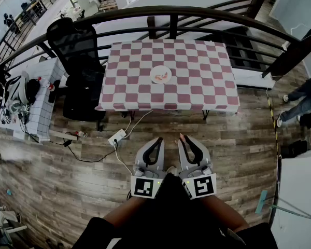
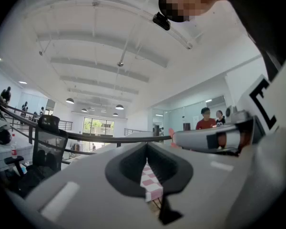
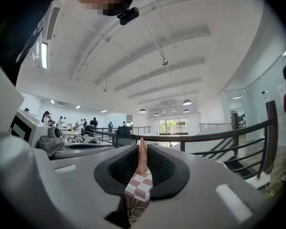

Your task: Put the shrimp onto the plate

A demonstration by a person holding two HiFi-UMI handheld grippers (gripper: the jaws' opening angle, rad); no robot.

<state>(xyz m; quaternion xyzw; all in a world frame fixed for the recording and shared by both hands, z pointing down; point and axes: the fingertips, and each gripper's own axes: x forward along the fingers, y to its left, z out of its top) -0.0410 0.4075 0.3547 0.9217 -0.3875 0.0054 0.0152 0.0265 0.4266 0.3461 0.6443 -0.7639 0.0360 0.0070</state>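
The table (image 1: pixel 197 87) with a pink-and-white checked cloth stands far ahead of me. On it sits a white plate (image 1: pixel 160 74) with something pink lying in it. Both grippers are held low, close to the body, over the wooden floor. My right gripper (image 1: pixel 182 139) (image 3: pixel 142 149) is shut on a pale pink shrimp (image 3: pixel 142 159), whose orange tip (image 1: pixel 181 136) pokes out past the fingertips. My left gripper (image 1: pixel 158 140) (image 2: pixel 147 149) is beside it, shut with nothing between its jaws. The left gripper view shows the right gripper's fingers with the shrimp tip (image 2: pixel 171 132).
A black office chair (image 1: pixel 75 48) stands left of the table. A white side table (image 1: pixel 39 105) with gear is further left. A power strip (image 1: pixel 116 137) and cables lie on the floor before the table. A dark railing (image 1: pixel 171 12) runs behind; a person (image 1: pixel 306 95) stands right.
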